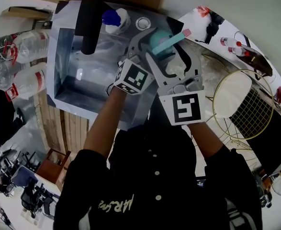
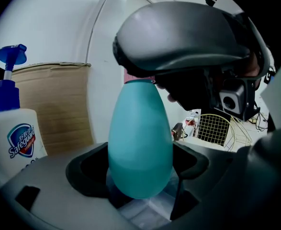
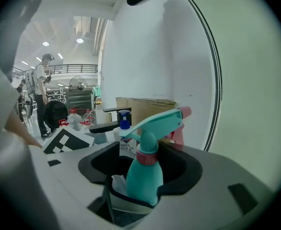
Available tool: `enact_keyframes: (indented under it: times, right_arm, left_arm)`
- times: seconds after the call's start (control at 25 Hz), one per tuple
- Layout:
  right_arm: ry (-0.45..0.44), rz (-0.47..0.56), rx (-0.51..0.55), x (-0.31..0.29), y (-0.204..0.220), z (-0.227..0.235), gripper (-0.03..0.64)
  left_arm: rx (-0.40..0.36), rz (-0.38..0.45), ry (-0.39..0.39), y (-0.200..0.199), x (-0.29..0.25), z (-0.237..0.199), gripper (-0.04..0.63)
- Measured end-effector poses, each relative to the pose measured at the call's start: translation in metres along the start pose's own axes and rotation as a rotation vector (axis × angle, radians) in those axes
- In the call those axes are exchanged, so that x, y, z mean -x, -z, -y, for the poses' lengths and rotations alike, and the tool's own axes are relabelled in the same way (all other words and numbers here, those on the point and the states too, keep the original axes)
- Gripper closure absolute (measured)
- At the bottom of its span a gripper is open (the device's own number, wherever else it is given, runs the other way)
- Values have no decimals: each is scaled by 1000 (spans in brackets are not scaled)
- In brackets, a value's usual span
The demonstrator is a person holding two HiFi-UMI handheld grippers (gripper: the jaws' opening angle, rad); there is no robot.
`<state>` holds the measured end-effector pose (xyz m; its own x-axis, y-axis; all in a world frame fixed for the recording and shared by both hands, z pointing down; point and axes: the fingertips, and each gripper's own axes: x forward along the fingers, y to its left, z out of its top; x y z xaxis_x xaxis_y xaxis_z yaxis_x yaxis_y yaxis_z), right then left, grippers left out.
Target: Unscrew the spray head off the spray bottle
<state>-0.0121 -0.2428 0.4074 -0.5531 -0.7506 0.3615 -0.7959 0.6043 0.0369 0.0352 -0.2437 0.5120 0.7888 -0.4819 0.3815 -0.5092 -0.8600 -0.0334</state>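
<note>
Between the clenched fingers of the left gripper (image 2: 141,183), the spray bottle (image 2: 140,138); right gripper (image 3: 141,178) fingers released around it

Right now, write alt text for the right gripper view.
A teal spray bottle with a pink collar stands between the open jaws of the right tool, its spray head pointing right. Behind it are a soap pump bottle and a cardboard box; a person stands far left.

Teal spray bottle (image 3: 144,178) with pink collar (image 3: 147,156) and nozzle tip (image 3: 185,112); white soap bottle (image 2: 16,138), blue pump (image 2: 10,61); black-and-white square patterns on marker cubes (image 1: 185,107); gold wire basket (image 1: 252,109)
</note>
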Motion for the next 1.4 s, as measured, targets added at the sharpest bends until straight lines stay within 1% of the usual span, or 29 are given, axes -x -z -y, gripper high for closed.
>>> enact_keyframes:
  times: [0.24, 0.36, 0.68, 0.84, 0.96, 1.04, 1.16, 1.24, 1.32, 1.4]
  right_arm:
    - [-11, 3, 56, -7, -1, 2, 346]
    - [5, -2, 72, -10, 0, 4, 365]
    - [29, 20, 48, -20, -5, 4, 367]
    - [29, 41, 53, -24, -7, 6, 390]
    - [16, 55, 64, -26, -9, 6, 405]
    - [0, 72, 78, -26, -10, 7, 429]
    - [-50, 107, 102, -25, -12, 7, 471]
    - [-110, 137, 118, -24, -13, 5, 473]
    - [-196, 160, 145, -22, -13, 2, 474]
    - [-311, 174, 173, -19, -11, -3, 474]
  left_arm:
    - [-2, -3, -9, 0, 0, -1, 198]
    - [-4, -5, -11, 0, 0, -1, 198]
    - [-10, -8, -15, 1, 0, -1, 198]
    - [-11, -11, -15, 1, 0, -1, 198]
    - [-12, -12, -15, 1, -1, -1, 198]
    - [-13, -12, -15, 1, -1, -1, 197]
    - [-14, -11, -13, 1, 0, -1, 198]
    - [-11, -8, -11, 1, 0, -1, 198]
    - [-10, -3, -7, 1, -1, -1, 198]
    - [-10, -1, -3, 1, -1, -1, 198]
